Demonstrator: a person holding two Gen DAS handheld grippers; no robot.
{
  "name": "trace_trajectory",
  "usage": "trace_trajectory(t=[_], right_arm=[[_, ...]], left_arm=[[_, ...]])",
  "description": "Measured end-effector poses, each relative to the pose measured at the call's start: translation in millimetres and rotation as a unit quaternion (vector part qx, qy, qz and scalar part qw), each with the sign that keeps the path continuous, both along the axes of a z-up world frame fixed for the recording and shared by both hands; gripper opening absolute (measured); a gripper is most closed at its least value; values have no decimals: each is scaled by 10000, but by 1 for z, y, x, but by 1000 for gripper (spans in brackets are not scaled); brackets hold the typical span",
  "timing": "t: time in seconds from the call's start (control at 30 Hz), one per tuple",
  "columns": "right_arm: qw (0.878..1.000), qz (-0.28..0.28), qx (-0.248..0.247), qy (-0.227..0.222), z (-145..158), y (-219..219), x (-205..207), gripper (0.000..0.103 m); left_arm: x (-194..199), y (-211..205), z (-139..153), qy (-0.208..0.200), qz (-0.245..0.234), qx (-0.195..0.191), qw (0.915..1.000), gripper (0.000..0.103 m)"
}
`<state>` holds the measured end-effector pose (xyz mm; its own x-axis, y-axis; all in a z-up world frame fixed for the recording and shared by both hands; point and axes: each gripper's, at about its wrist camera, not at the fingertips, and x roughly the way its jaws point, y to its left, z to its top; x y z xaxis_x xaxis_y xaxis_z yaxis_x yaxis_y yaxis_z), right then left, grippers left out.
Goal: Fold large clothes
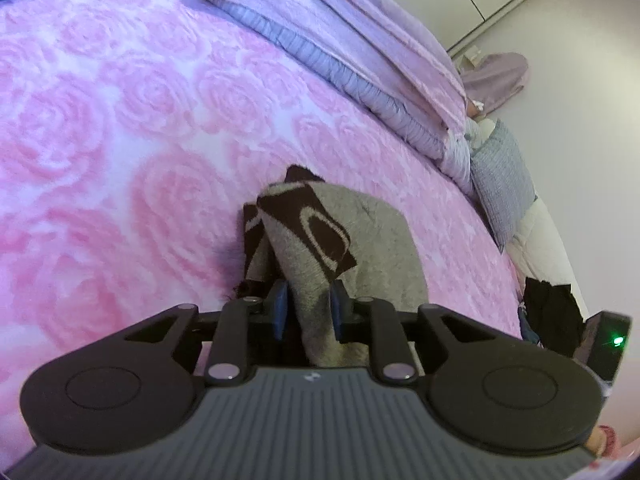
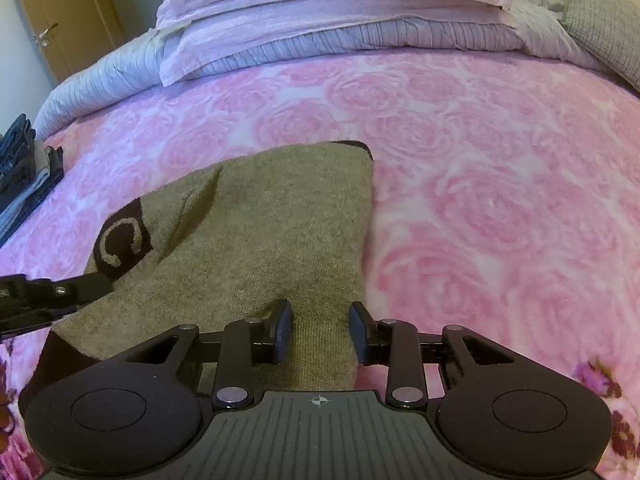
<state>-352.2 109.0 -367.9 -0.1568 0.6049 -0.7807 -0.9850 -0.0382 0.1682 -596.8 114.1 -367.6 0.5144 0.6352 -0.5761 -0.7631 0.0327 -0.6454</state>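
Observation:
A beige knitted garment (image 2: 272,220) with dark brown patterned patches lies on the pink rose blanket (image 2: 500,200). In the left wrist view my left gripper (image 1: 308,300) is shut on a bunched fold of the garment (image 1: 360,232), which rises from the blanket between the blue pads. The left gripper (image 2: 98,280) also shows in the right wrist view, at the left beside a brown patch. My right gripper (image 2: 320,320) is open near the garment's right edge. Flat fabric shows between its pads, and they do not pinch it.
Folded lilac and grey bedding (image 2: 320,20) lies along the far side of the bed. A stack of dark folded clothes (image 2: 20,168) sits at the left edge. A grey pillow (image 1: 500,176) and dark cloth (image 1: 552,312) lie off the bed's right side. A wooden door (image 2: 60,20) stands far left.

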Motion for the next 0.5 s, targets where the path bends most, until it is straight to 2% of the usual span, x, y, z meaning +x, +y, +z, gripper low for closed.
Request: trace_trajectory(t=[0.07,0.17,0.3,0.37,0.4,0.43,0.5], right_arm=[[9997,-66,118,197,1,-8,10,34],[9966,-263,179,764,5,-26,30,38],[9911,-284,302,1263,5,-60,46,39],[9918,-203,335,1218,4,-66,45,39],[9923,-172,332,1177,4,-66,43,39],[9926,-139,327,1161,3,-65,42,39],[9921,-16,258,1227,-4,-61,38,39]], left_arm=[[-5,-14,10,-117,31,15,9999,17],[-6,-39,25,-306,19,90,9995,17],[4,-65,26,-573,-123,69,9983,17],[17,-67,16,-408,-123,-52,9991,17],[22,-65,9,-303,-103,-142,9994,13],[27,-63,1,-35,0,-207,9998,9],[36,-61,-9,681,151,-214,9973,9]])
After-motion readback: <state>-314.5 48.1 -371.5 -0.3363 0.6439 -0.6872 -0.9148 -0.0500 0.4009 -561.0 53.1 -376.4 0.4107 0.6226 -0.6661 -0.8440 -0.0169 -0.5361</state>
